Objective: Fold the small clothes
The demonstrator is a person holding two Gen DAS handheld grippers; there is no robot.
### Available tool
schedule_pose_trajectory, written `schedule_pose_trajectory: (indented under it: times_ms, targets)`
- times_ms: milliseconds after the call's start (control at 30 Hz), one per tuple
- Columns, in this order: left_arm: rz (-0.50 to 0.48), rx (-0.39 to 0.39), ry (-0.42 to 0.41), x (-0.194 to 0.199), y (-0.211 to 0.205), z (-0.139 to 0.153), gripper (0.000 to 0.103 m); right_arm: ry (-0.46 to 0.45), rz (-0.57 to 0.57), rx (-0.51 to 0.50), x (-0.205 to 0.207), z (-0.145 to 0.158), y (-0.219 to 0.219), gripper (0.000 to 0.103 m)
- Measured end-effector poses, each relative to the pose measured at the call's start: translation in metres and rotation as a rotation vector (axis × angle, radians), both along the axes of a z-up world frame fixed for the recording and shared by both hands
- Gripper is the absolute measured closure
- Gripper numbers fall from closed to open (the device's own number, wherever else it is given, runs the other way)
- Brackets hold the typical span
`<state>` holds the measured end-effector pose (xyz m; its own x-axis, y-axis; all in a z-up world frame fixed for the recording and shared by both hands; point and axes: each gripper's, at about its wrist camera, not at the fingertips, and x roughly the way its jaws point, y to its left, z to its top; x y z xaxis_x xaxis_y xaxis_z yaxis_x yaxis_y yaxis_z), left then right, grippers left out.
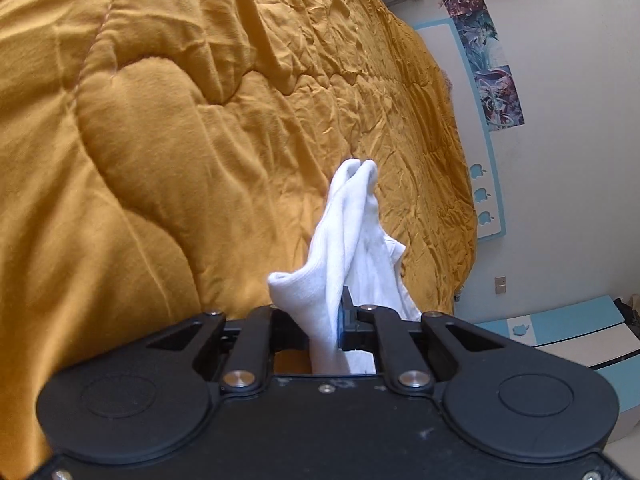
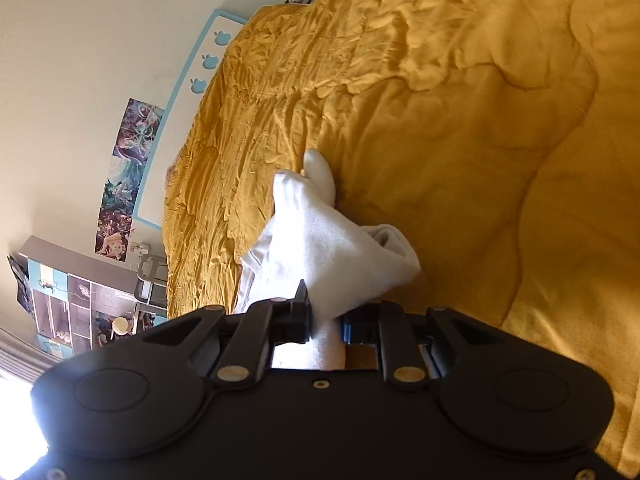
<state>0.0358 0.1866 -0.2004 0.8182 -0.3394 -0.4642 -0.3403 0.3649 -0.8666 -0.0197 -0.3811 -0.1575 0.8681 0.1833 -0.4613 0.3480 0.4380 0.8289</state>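
Note:
White socks [image 1: 348, 232] hang bunched over the mustard-yellow quilt [image 1: 180, 120]. In the left wrist view my left gripper [image 1: 326, 320] is shut on the white fabric, which runs between its black jaws and stands up ahead of them. In the right wrist view my right gripper [image 2: 326, 322] is shut on the white socks [image 2: 320, 240] too, with the toe ends pointing away over the quilt [image 2: 460, 120]. Another white piece [image 2: 250, 276] lies under the socks. Both grippers are tilted sideways above the bed.
A white and blue headboard with apple cut-outs [image 1: 480, 192] stands at the bed's far edge, also in the right wrist view [image 2: 208, 60]. Posters [image 1: 480, 40] hang on the wall. Shelves [image 2: 80, 300] stand by a bright window [image 2: 16, 420].

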Motion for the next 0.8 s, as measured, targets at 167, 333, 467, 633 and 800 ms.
schedule_pose_trajectory:
  times_ms: [167,333,467,633,800]
  targets:
    - [-0.006,0.141,0.036,-0.014,0.015,0.024,0.082,0.090,-0.014,-0.044,-0.011,0.002,-0.015,0.073]
    - [0.046,0.391,0.003,-0.018,0.023,0.068,0.070,0.142,-0.092,-0.296,-0.034,0.042,-0.027,0.061]
    - [-0.042,0.506,-0.107,0.019,0.000,0.100,0.064,0.003,-0.010,-0.516,-0.013,0.081,-0.003,0.052]
    - [-0.220,0.507,-0.175,0.095,-0.054,0.100,0.062,-0.150,0.284,-0.612,0.055,0.096,0.056,0.048]
    - [-0.378,0.485,-0.133,0.164,-0.112,0.066,0.062,-0.205,0.575,-0.598,0.128,0.071,0.119,0.049]
